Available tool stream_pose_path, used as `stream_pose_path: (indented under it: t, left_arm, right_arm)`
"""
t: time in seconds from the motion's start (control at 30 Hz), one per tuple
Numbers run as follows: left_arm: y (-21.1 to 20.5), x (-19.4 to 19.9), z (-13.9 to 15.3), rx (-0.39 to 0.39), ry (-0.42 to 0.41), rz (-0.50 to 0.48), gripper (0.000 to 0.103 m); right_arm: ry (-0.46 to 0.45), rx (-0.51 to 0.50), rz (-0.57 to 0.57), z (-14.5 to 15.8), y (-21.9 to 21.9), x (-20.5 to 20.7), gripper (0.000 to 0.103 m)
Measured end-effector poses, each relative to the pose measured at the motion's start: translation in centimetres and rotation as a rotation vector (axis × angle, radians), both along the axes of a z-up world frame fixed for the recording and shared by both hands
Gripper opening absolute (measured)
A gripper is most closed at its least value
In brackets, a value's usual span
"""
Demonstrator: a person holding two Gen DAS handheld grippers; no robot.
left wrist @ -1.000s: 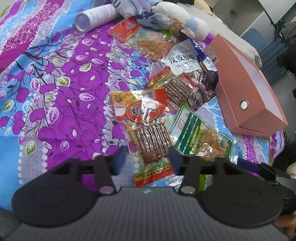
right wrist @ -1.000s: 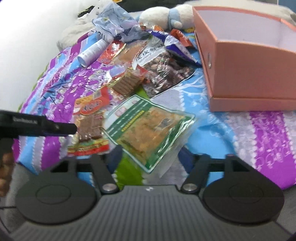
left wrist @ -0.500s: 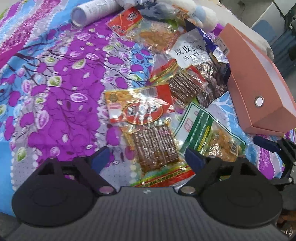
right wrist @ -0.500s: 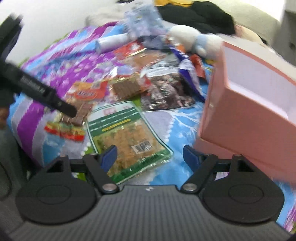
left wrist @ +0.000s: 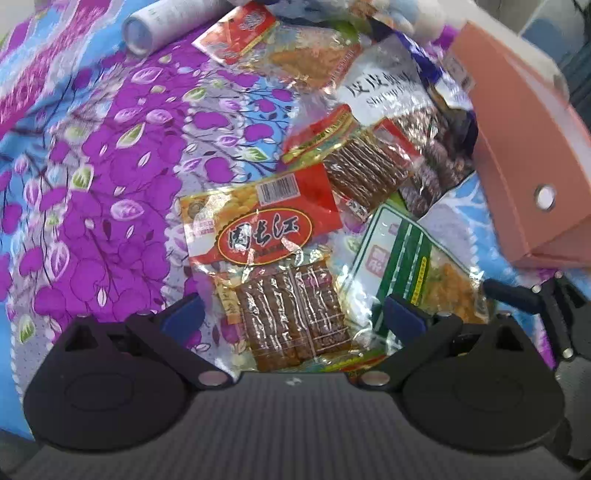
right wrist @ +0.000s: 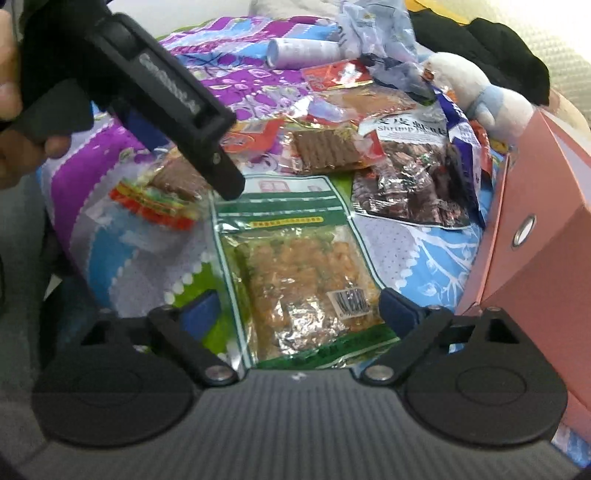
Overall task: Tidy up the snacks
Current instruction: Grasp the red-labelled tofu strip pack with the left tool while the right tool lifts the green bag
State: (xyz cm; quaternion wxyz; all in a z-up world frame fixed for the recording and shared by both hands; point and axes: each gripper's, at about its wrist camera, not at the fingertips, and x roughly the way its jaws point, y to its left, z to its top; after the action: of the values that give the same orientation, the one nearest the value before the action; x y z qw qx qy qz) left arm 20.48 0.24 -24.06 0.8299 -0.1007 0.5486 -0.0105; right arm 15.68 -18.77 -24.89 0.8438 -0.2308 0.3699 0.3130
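Note:
Several snack packets lie on a purple and blue floral cloth [left wrist: 92, 192]. My left gripper [left wrist: 293, 317] is open, its fingers on either side of a red packet of brown strips [left wrist: 284, 291]. My right gripper [right wrist: 299, 308] is open over the near end of a green packet of orange pieces [right wrist: 299, 266], which also shows in the left wrist view [left wrist: 417, 273]. A pink open box [right wrist: 543, 229] stands at the right, also in the left wrist view [left wrist: 524, 147]. The left gripper's body [right wrist: 159, 96] reaches in at upper left of the right wrist view.
Further back lie a second packet of brown strips [left wrist: 365, 166], a shrimp snack bag [right wrist: 410, 173], a red packet [left wrist: 240, 31], a white tube [left wrist: 162, 22] and a white plush toy [right wrist: 469, 88]. The cloth drops off at the near edge.
The left gripper opened wider and moved closer over the red strip packet. The right gripper swung left and came low over the green packet, with the box now at its right side.

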Motion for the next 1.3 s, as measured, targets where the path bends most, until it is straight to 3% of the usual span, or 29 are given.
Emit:
stream_pose_path:
  t: [0.1,0.3,0.47,0.63,0.8,0.97,1.1,1.3]
  left_arm:
    - [-1.2,0.2,-0.5,0.073,0.003,-0.037,0.103]
    - [-0.9,-0.3,-0.5,0.063,-0.015,-0.04,0.1]
    - [0.1,-0.9,-0.1,0.044,-0.03,-0.044,0.091]
    - [1.1,-1.1,0.2,0.001,-0.041,-0.036,0.088]
    - [0.8,-1.4,0.2,0.017,-0.048,-0.059,0.087]
    - [0.9,-1.3,0.2,0.012,-0.048,-0.069,0.088]
    - [-0.1,-1.2,-0.2,0.06,-0.046,-0.101,0.091]
    - [-1.6,-0.9,-0.9,0.132,-0.053,-0.113,0.097]
  right_arm:
    - [0.003,0.007,-0.016,-0.1,0.2,0.2,0.1]
    - [-0.001,0.024,-0.049,-0.1,0.3,-0.1,0.096]
    - [-0.001,0.046,-0.097,0.5,0.1,-0.3,0.079]
    - [-0.002,0.065,-0.161,1.3,-0.4,-0.2,0.049]
    - [0.019,0.124,-0.254,2.1,-1.7,0.5,0.035]
    - [0.067,0.27,-0.389,3.0,-3.5,1.2,0.031]
    - [0.09,0.347,-0.472,3.3,-4.3,1.4,0.029]
    - [0.103,0.303,-0.459,2.0,-3.1,1.8,0.029]
